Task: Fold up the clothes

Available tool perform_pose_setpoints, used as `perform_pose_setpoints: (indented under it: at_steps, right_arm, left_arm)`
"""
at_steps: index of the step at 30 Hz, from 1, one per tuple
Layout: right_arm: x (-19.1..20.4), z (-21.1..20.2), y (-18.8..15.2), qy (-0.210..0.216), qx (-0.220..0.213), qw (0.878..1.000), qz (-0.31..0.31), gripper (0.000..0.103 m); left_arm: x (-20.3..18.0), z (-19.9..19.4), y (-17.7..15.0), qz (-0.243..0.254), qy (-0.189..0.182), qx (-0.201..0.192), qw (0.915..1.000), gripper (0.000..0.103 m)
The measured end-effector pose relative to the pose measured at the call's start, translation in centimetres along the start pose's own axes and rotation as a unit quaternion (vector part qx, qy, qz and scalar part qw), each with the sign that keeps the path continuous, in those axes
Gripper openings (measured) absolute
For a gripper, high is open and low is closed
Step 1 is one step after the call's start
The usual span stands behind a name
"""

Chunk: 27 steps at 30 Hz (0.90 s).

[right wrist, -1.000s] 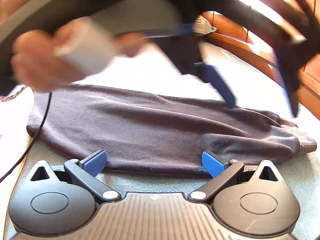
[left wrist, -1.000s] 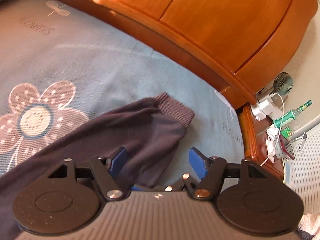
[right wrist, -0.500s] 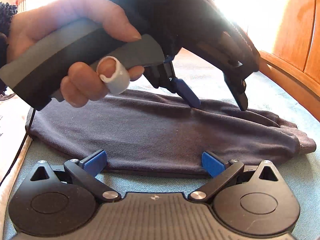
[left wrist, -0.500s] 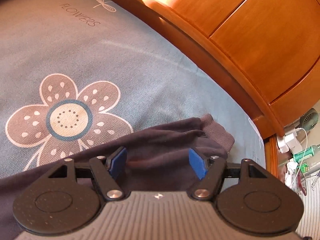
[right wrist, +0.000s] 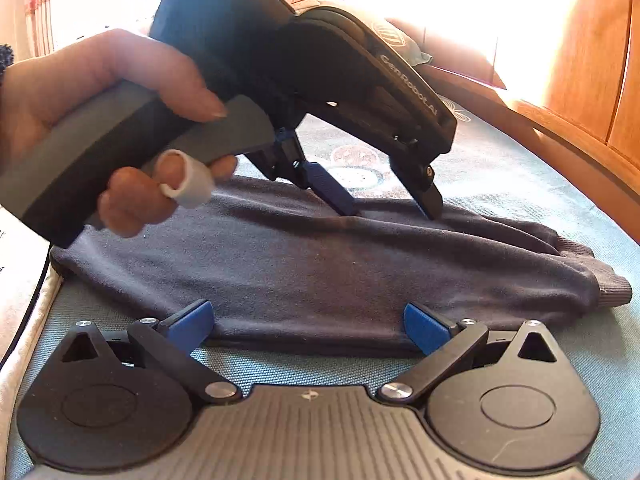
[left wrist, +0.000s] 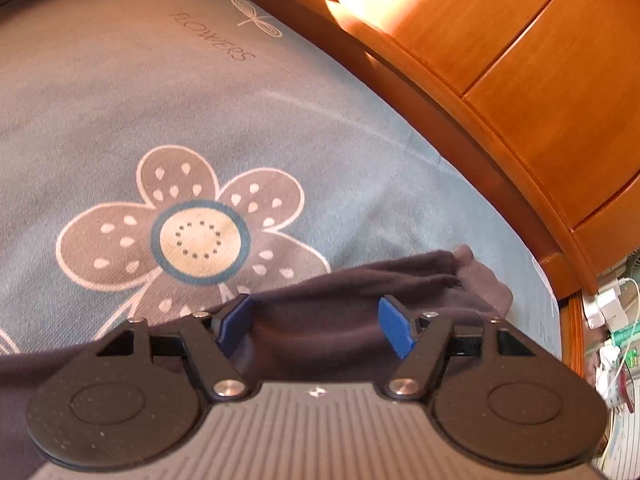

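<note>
**Setting up for a fold on the bed**

Gripping the grey handle at far left with a hand [right wrist: 100, 128], one finger wearing a white ring-like sleeve. Angling the left tongs [right wrist: 394, 212] steeply downward, spread wide, both tips touching or nearly touching the upper edge of the dark garment [right wrist: 320, 264] but not yet pinching it, probably lining up to catch that far edge for a fold. Lying flat and stretched sideways across the blue flowered bedspread [left wrist: 280, 128], with the ribbed cuff [right wrist: 612, 288] ending at the right; likely a sleeve or trouser leg, hard to say which. Hovering the right tongs [right wrist: 308, 326] spread apart at the near edge of the cloth, pads over the hem, holding nothing, seemingly waiting to pin or lift that side. Running along the far right, a wooden headboard [left wrist: 540, 80], with cluttered small items beyond it.
</note>
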State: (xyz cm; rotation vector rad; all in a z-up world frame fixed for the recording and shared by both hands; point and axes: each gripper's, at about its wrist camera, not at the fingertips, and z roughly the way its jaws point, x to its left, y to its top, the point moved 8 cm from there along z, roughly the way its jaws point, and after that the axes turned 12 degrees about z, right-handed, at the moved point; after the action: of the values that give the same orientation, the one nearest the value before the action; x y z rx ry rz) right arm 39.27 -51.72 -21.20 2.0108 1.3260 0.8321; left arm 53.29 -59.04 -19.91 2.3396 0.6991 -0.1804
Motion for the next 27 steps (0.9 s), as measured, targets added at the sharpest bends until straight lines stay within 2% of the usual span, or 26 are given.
perform_pose_setpoints:
  at_steps: [2, 5, 7, 9, 11, 13, 14, 19, 23, 27]
  right_arm:
    - [-0.1, -0.1, 0.0, -0.001, 0.000, 1.000, -0.001, 0.103]
    - [-0.1, -0.9, -0.1, 0.000, 0.000, 1.000, -0.001, 0.103]
    - [-0.1, -1.0, -0.1, -0.001, 0.000, 1.000, -0.002, 0.103]
    - [-0.1, -1.4, 0.3, -0.005, 0.000, 1.000, -0.001, 0.103]
    - [-0.1, -2.4, 1.4, -0.011, -0.023, 1.000, -0.003, 0.103]
    - [-0.2, -2.7, 2.7, -0.014, -0.048, 0.999, -0.011, 0.103]
    - [-0.6, -2.1, 3.1, -0.019, -0.044, 0.999, -0.011, 0.103]
    - [-3.3, 1.2, 3.1, -0.045, 0.016, 0.999, 0.016, 0.103]
    - [-4.2, -0.2, 2.1, -0.044, 0.063, 0.997, 0.003, 0.103]
    - [-4.6, -1.4, 1.4, -0.044, 0.067, 0.997, -0.006, 0.103]
  left_arm:
    - [0.0, 0.0, 0.7, -0.003, 0.007, -0.004, 1.0000, 0.069]
    - [-1.2, -1.2, 1.1, -0.001, -0.023, -0.018, 0.9996, 0.069]
    - [-2.2, -2.2, 0.9, 0.017, -0.030, -0.020, 0.9992, 0.069]
    - [-2.6, -3.1, 0.6, 0.032, -0.024, -0.013, 0.9991, 0.069]
    - [-2.5, -4.2, 0.1, 0.028, -0.016, -0.003, 0.9995, 0.069]
    - [-1.9, -5.9, -0.4, 0.017, 0.002, 0.002, 0.9999, 0.069]
    - [-1.6, -7.0, -0.6, 0.013, 0.012, 0.005, 0.9998, 0.069]
    - [0.3, -14.7, -2.7, 0.009, 0.096, 0.027, 0.9950, 0.070]
    - [1.7, -20.6, -5.3, 0.001, 0.146, 0.030, 0.9889, 0.074]
    - [3.4, -25.7, -9.8, -0.020, 0.188, 0.039, 0.9812, 0.074]
